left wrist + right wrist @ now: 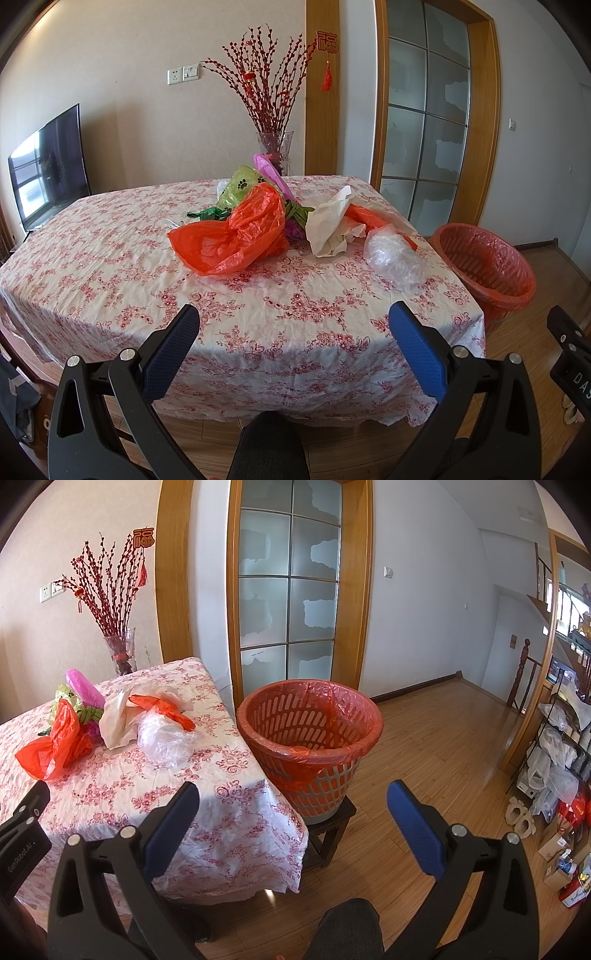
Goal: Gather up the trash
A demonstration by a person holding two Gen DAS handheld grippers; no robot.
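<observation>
A heap of plastic bags lies on the floral tablecloth (110, 258): a large orange bag (236, 236), a white bag (332, 225), a clear crumpled bag (395, 258), a green bag (240, 184) and a pink bag (269, 170). A trash basket (310, 738) lined with an orange bag stands on a low stool right of the table; it also shows in the left wrist view (487, 266). My left gripper (295, 321) is open and empty above the table's near edge. My right gripper (293, 797) is open and empty, in front of the basket.
A glass vase of red branches (275, 147) stands at the table's far edge. A TV (48, 166) is at the left. A glass door (288, 590) is behind the basket. Shelves with bags and boxes (561, 757) line the right. My knee (347, 930) is below.
</observation>
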